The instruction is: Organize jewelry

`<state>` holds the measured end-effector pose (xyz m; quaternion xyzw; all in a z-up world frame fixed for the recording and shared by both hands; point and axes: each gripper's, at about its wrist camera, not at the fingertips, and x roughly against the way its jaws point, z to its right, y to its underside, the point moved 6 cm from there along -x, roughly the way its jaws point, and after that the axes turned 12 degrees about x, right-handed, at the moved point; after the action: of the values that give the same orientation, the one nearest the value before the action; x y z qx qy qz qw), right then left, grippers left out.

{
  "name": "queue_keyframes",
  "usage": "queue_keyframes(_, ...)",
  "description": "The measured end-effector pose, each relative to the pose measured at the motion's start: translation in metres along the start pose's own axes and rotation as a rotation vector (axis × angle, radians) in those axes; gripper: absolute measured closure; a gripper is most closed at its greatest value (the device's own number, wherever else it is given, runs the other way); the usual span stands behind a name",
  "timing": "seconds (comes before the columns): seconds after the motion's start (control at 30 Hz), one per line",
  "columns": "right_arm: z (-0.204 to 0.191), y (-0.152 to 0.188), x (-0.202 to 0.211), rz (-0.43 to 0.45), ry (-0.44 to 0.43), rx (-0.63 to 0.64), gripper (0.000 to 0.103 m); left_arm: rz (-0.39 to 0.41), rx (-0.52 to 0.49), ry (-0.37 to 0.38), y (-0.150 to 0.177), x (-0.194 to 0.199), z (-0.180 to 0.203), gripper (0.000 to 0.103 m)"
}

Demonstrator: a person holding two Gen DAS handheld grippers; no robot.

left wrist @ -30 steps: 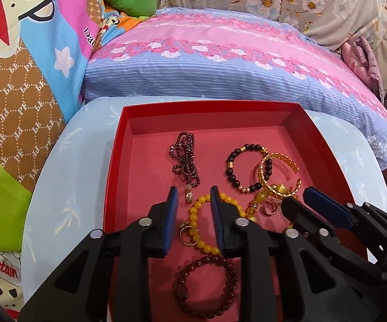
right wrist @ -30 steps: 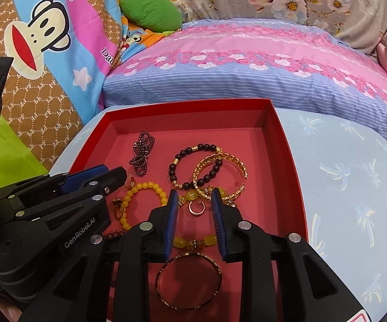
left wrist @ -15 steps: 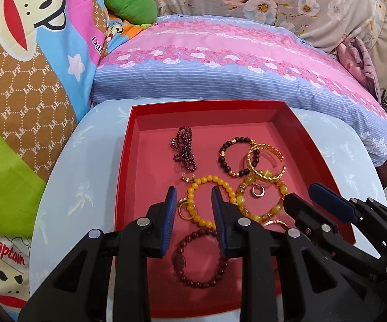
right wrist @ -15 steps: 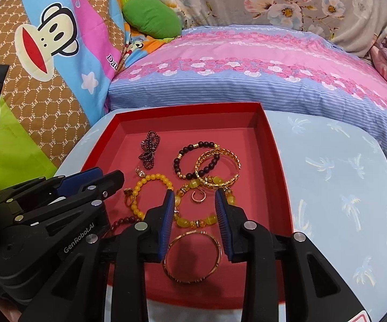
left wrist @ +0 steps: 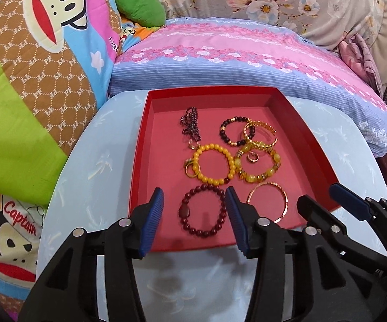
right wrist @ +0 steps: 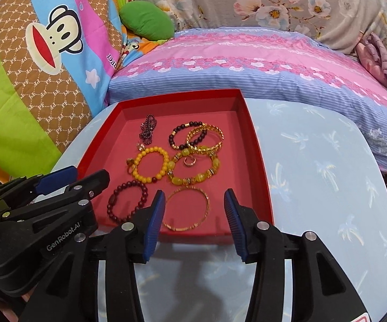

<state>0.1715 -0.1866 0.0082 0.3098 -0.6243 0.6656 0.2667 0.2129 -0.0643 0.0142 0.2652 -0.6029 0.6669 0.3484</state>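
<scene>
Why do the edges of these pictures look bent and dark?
Left wrist view: the fisheye lens bows the red tray and blackens the corners. Right wrist view: same curving; light is soft, the jewelry sharp, with faint shadows on the table under the right gripper.

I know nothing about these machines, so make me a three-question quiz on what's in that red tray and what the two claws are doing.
1. True or false: the left claw is clamped on the dark red bead bracelet.
2. Which piece lies nearest the right claw? A) the plain gold bangle B) the yellow bead bracelet C) the dark purple bead strand
3. Fill in: all the jewelry lies inside the ____ tray.

Key
1. False: its jaws stand open and apart from the beads.
2. A
3. red
</scene>
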Motion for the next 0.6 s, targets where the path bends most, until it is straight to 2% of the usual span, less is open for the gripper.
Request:
queue_keyframes(0.27,0.004,0.02,0.008,-0.024,0.02,-0.011,0.041,0.025,-0.023,-0.058,0.018,0.012,-0.004,0.042)
queue_keyframes(0.53,0.014,0.027,0.018,-0.018,0.062,-0.03,0.02,0.043,0.013,-0.086,0.025,0.019,-0.014,0.023)
queue_keyframes(0.6,0.015,0.029,0.019,-0.018,0.066,-0.027,0.019,0.041,0.011,-0.092,0.027,0.02,-0.014,0.02)
